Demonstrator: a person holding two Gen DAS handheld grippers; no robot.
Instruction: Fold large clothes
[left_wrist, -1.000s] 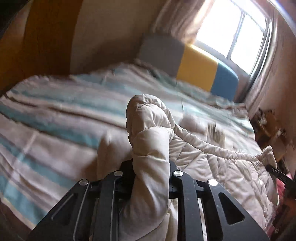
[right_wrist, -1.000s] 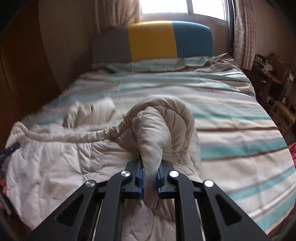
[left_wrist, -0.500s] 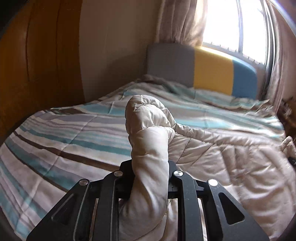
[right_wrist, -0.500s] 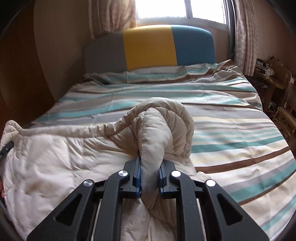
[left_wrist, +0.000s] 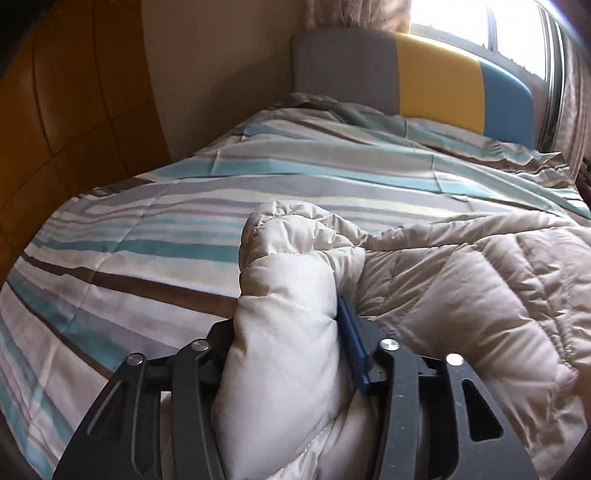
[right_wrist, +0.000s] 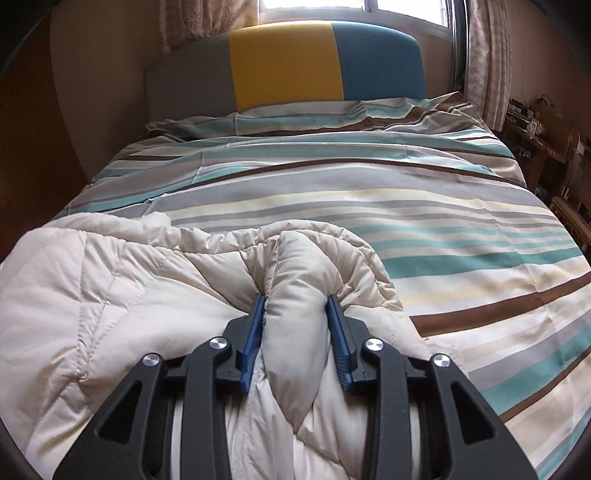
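Jaws of both grippers have just been opening, each with a bunched fold of the cream quilted coat between them. Left gripper (left_wrist: 291, 332): jaws apart; the puffy fold fills the gap and leans against the blue pad on the right side; left pad hidden behind fabric. Whether it presses I cannot tell. Right gripper (right_wrist: 297, 317): jaws apart, both blue pads (right_wrist: 255, 328) visible, the fold bulging between them and brushing both faces, no longer pinched flat.

Coat (right_wrist: 110, 295) lies spread across the near end of the bed (right_wrist: 406, 184), on top of the striped cover of teal, brown, grey and cream bands. Its far edge runs left to right as a rolled hem between the two held folds.

Headboard (right_wrist: 288, 62) at the far end, panels of grey, yellow, blue. Curtains and a bright window behind it. Wooden furniture (right_wrist: 546, 140) at far right, cluttered; details too small to tell. No brand, label or writing readable anywhere.
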